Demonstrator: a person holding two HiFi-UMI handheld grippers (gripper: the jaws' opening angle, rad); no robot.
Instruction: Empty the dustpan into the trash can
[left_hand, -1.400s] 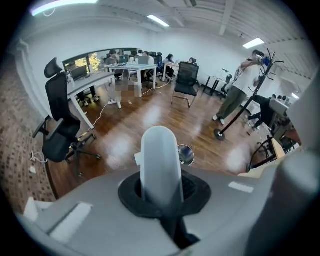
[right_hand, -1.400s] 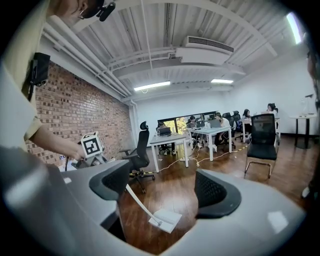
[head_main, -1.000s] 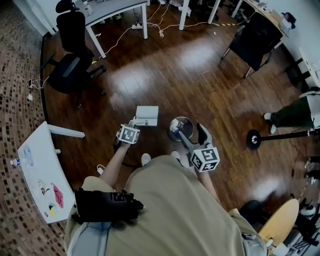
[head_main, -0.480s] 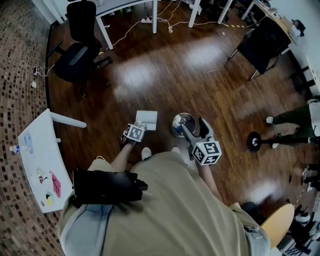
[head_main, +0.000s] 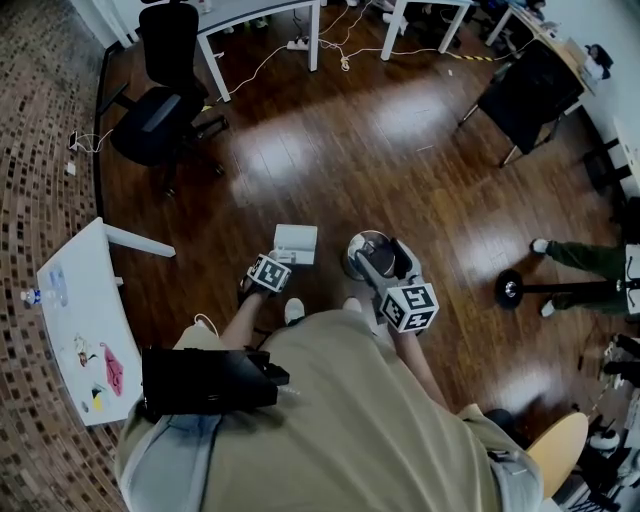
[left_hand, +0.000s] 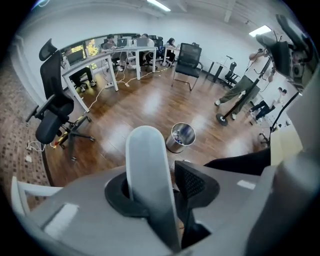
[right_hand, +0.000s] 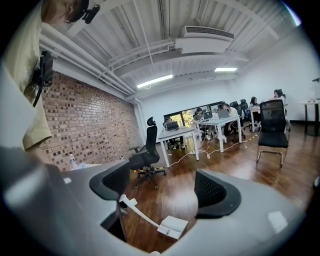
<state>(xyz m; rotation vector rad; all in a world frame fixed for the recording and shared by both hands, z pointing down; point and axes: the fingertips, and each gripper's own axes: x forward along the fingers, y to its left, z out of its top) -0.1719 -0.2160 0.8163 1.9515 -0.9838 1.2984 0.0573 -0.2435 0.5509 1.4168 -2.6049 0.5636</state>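
The white dustpan (head_main: 296, 243) lies on the wooden floor just left of the round silver trash can (head_main: 367, 252). In the right gripper view the dustpan (right_hand: 173, 226) rests flat, and its long handle (right_hand: 140, 213) slants up to the left. My left gripper (head_main: 275, 259) points steeply down at that handle (left_hand: 145, 170), which stands between the jaws. The jaws have just been opening; the handle leans on the left pad (left_hand: 119, 196), with a gap to the right pad (left_hand: 196, 184). The trash can (left_hand: 181, 136) shows beyond. My right gripper (head_main: 388, 262) hovers open over the can with nothing in it.
A black office chair (head_main: 158, 112) stands at the upper left, and a white table (head_main: 78, 330) is at the left. Another black chair (head_main: 524, 82) is at the upper right. A round stand base (head_main: 508, 288) and a person's leg (head_main: 588, 258) are at the right. Cables trail under the far desks.
My left gripper has sunk toward the floor with the dustpan handle. My right gripper has drifted slightly by the can. The head camera has shifted a little.
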